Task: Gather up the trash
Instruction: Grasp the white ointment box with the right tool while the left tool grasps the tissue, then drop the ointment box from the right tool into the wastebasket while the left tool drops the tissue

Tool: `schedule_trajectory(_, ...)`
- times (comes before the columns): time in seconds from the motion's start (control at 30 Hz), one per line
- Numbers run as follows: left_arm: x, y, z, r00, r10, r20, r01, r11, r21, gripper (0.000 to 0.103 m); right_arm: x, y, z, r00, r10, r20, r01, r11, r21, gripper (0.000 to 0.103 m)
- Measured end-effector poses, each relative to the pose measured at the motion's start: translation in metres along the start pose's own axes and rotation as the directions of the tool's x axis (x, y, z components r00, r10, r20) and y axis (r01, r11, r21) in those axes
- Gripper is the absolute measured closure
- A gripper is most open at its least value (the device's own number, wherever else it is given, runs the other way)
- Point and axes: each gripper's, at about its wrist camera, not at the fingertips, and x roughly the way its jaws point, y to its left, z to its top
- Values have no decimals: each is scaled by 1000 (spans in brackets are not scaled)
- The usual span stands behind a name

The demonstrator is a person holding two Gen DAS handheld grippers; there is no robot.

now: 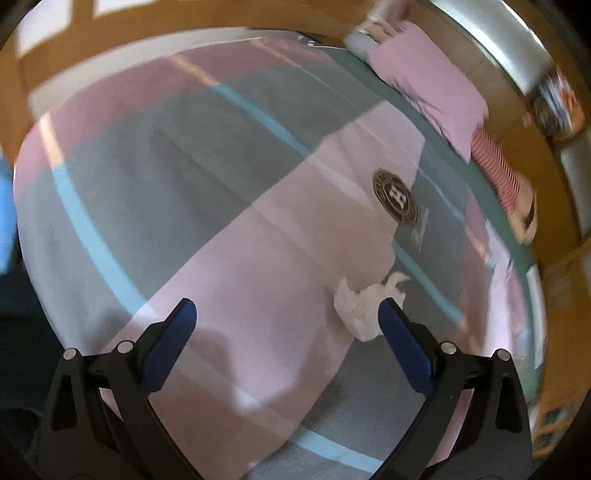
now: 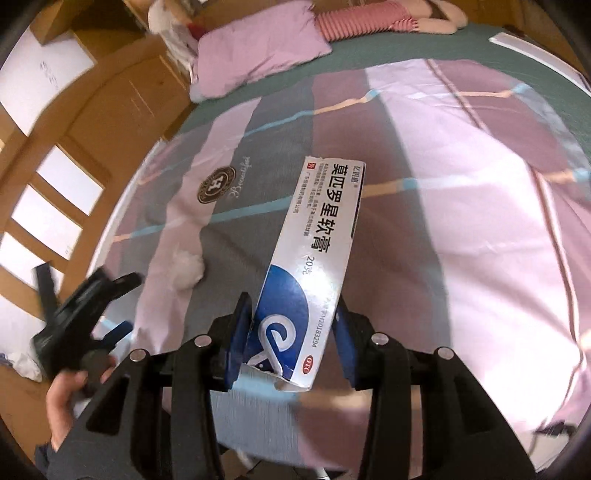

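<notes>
My right gripper [image 2: 293,314] is shut on a long white and blue ointment box [image 2: 317,236], which sticks out ahead of the blue pads above the striped bedspread [image 2: 461,229]. A crumpled white tissue [image 2: 188,271] lies on the spread to the left of the box. In the left wrist view the same crumpled tissue [image 1: 360,306] sits just inside the right fingertip [image 1: 391,314] of my left gripper [image 1: 286,314]. That gripper stands wide open, with nothing pressed between its pads. The left gripper [image 2: 110,291] also shows at the lower left of the right wrist view, held by a hand [image 2: 64,398].
A pink pillow [image 2: 258,51] and a striped plush toy [image 2: 369,20] lie at the head of the bed. A round dark logo [image 1: 395,201] is printed on the spread. Wooden furniture with white panels [image 2: 55,206] runs along the left side of the bed.
</notes>
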Motion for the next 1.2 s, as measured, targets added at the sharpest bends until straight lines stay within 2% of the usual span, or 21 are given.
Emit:
schedule_trajectory(0.03,5,-14,0,1000,21,-1,-20,998,65,5,-9,-3,-5,1000,-8,18,8,1000,8,60)
schedule_trajectory(0.1,12,-32,1,1000,23,-15,-21,991,135,5,-19,-8,-11,999,-24,36,23,1000,21,60)
schedule_trajectory(0.23,27,-82,1,999,34,5,-33,944,327,6,-29,-13,-24,999,-12,38,10,999,50,60)
schedule_trajectory(0.3,35,-101,-5,999,48,1,-44,907,419,21,-32,-14,-27,999,-22,36,20,999,48,60)
schedule_trajectory(0.33,40,-107,-9,999,53,-13,-41,890,454,36,-35,-15,-29,999,-27,38,25,999,45,60)
schedule_trajectory(0.37,45,-110,-11,998,47,-34,-26,880,474,47,-38,-15,-31,999,-30,41,28,999,45,60)
schedule_trajectory(0.4,48,-111,-13,998,46,-48,-18,877,481,49,-42,-16,-33,999,-29,46,27,999,47,60)
schedule_trajectory(0.47,50,-107,-14,998,52,-35,-29,876,481,67,-53,-18,-36,998,-26,63,23,998,50,60)
schedule_trajectory(0.53,48,-102,-10,999,28,-31,-11,887,463,78,-61,-17,-38,996,-31,79,27,998,48,60)
schedule_trajectory(0.63,36,-95,-7,999,-32,-13,35,897,440,83,-77,-17,-44,993,-34,110,30,999,38,60)
schedule_trajectory(0.7,23,-89,-5,995,-101,4,90,904,418,84,-90,-16,-48,990,-43,133,40,999,24,60)
schedule_trajectory(0.8,-7,-76,-1,969,-246,28,218,902,373,84,-113,-13,-55,983,-59,176,60,998,-5,60)
schedule_trajectory(0.83,-27,-70,-2,953,-299,47,261,890,373,84,-123,-11,-58,979,-63,193,68,997,-23,60)
schedule_trajectory(0.9,-53,-64,-8,934,-352,67,301,871,388,84,-139,-9,-63,974,-68,215,82,995,-56,60)
schedule_trajectory(1.07,-138,-52,-45,886,-458,69,371,792,484,84,-179,-2,-80,969,-86,230,117,985,-127,60)
schedule_trajectory(1.2,-185,-47,-77,848,-530,12,439,715,544,84,-207,-3,-96,971,-94,219,129,980,-153,60)
